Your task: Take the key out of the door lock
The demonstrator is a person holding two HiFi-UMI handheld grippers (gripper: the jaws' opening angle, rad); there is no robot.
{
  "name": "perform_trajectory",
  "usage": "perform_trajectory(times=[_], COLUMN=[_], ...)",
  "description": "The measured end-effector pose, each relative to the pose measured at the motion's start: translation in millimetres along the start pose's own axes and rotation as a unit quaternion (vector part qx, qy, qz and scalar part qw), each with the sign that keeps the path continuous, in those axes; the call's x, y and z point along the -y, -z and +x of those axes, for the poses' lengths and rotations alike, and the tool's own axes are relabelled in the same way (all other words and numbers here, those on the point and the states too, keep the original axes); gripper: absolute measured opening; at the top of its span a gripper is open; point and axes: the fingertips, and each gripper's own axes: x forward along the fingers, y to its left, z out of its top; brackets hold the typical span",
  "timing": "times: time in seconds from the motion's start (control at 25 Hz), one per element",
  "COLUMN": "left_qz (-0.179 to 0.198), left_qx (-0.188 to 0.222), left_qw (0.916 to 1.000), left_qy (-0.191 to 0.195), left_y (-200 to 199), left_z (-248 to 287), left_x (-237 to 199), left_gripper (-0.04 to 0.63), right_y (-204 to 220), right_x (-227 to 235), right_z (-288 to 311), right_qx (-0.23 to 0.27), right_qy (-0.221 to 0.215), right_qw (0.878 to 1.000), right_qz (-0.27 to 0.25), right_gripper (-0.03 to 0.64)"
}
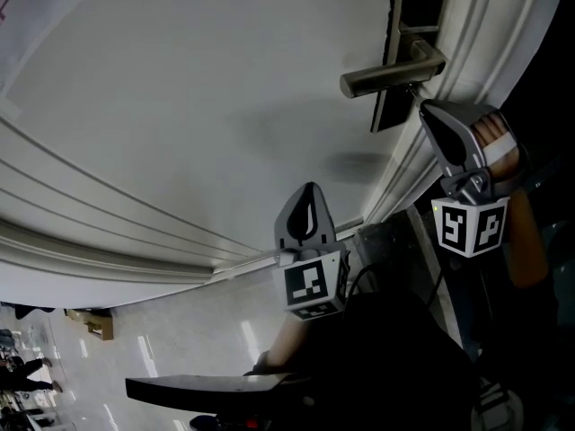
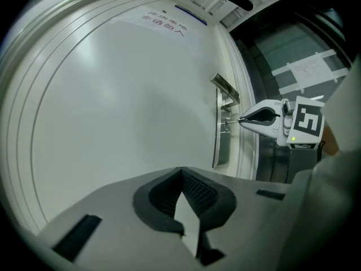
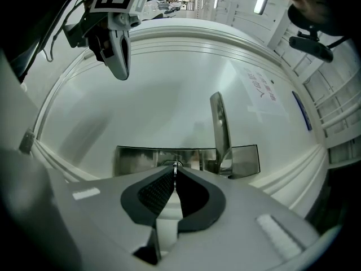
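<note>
Gripping key (image 3: pixel 175 165) at lock plate (image 3: pixel 135 157): right claw (image 3: pixel 175 170) | left claw (image 2: pixel 181 169) closed, empty (clear of door (image 2: pixel 113 95))

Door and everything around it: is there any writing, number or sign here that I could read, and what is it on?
Notice on the door: red characters, too blurred and tilted to read.
Blue strip beside the notice: too small to read.
Paper on the glass panel: print too small to read.
Marker cubes: black-and-white square patterns, no words.
No text can be quoted.
</note>
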Motion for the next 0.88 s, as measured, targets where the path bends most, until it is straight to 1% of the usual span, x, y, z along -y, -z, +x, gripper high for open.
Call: perform_trajectory(times=[0.4, 0.88], left_qz=[0.001, 0.011], left_qx=[-0.008, 0.008], left_qw=[1.0000, 0.9999], left_qy=[0.004, -0.005], left_y=[0.2, -11.6], left_z=[4.9, 7.8], left_x=[0.5, -4.7], left_gripper=[0.000, 0.000], right_y=[-0.4, -1.7], right_x=[1.1, 3.4], right_z=[-0.7, 2.1], right_qx=[-0.001, 0.005], right_qy=[-0.001, 0.002], right_qw=[1.000, 1.000], right_qz=[0.006, 0.010], right_gripper=[0.012, 0.012])
